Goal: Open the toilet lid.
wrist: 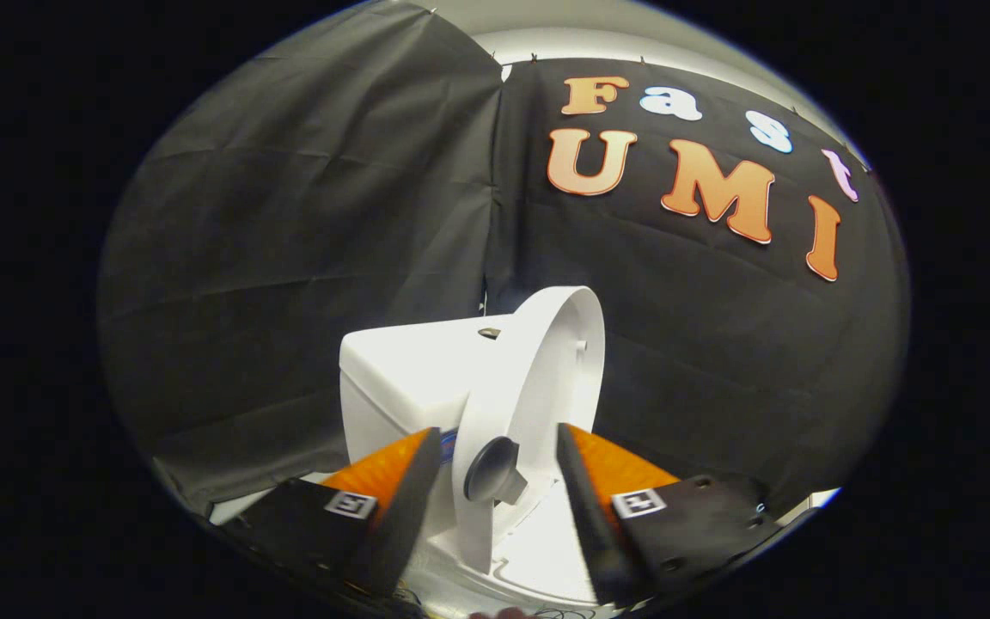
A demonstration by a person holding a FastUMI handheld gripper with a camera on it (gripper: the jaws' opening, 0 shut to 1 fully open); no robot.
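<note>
Standing raised (seemingly near upright), the white toilet lid (538, 378) sits between the released claw (499, 460).

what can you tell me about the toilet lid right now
The toilet lid is white, glossy plastic by its look, rounded with a raised rim. It stands raised, nearly upright, beside the white tank. A dark round knob juts from its lower part, between the open claw fingers; whether either finger touches it is unclear.

Glossy smooth white plastic toilet lid (538, 378), raised upright between the spread fingers of the claw (499, 481), glossy white tank (400, 378) behind, matt grey knob (491, 468), creased matt black cloth wall (289, 215)
</note>
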